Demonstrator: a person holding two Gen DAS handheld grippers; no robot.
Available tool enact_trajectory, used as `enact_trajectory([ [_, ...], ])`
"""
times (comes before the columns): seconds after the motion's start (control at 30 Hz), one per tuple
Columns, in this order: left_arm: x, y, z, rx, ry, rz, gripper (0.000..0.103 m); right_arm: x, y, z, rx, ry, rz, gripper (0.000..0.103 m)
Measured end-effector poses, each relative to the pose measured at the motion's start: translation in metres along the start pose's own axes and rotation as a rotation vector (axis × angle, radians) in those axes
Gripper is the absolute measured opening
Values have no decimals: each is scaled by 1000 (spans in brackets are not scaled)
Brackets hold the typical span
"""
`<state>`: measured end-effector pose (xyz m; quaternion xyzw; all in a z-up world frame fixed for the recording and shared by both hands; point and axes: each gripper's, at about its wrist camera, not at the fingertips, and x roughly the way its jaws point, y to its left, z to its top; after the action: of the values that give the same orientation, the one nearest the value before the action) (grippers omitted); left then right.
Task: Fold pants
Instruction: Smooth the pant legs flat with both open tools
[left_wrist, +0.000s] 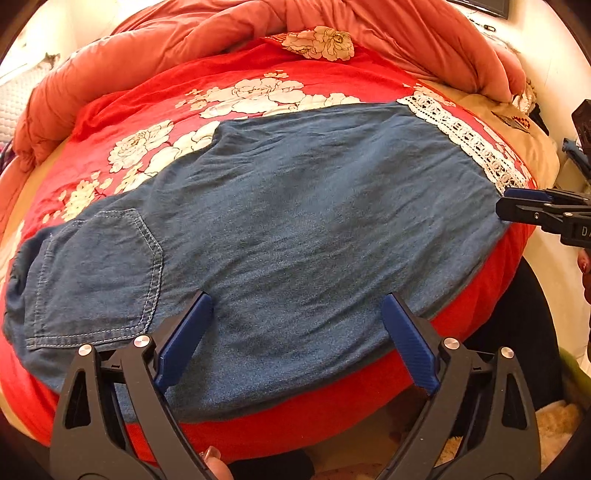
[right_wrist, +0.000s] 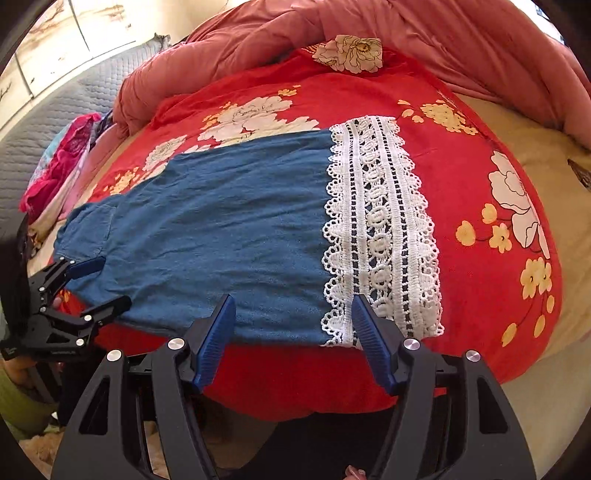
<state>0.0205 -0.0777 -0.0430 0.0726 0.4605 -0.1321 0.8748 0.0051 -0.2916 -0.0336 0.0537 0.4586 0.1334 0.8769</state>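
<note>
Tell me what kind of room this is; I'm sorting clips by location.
Most likely a bedroom: the denim pants lie on a bed with a red floral bedspread, a bunched pink comforter behind and a quilted headboard alongside.

Bright even daylight, soft shadows, strong fisheye edge distortion

The left hand-held gripper (left_wrist: 297, 310) points steeply downward with its 2 blue-padded fingers (left_wrist: 184, 339) spread wide and nothing pressed between the pads. The right hand-held gripper (right_wrist: 293, 314) tilts down the same way, its jaws parted somewhat less, gripping nothing. A fingertip (left_wrist: 585, 260) with a painted nail shows beside the right one's body.
</note>
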Motion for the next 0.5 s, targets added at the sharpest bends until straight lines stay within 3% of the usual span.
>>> enact_trajectory([
  [0.2, -23, -3, 13, 8, -51, -34, 87, -28, -6, 8, 24, -99, 18, 64],
  [0.37, -35, -12, 45, 42, -100, -70, 87, -42, -26, 10, 79, -131, -14, 64],
  [0.5, -31, -27, 78, 84, -109, -119, 87, -44, -37, 4, 112, -132, -33, 71],
])
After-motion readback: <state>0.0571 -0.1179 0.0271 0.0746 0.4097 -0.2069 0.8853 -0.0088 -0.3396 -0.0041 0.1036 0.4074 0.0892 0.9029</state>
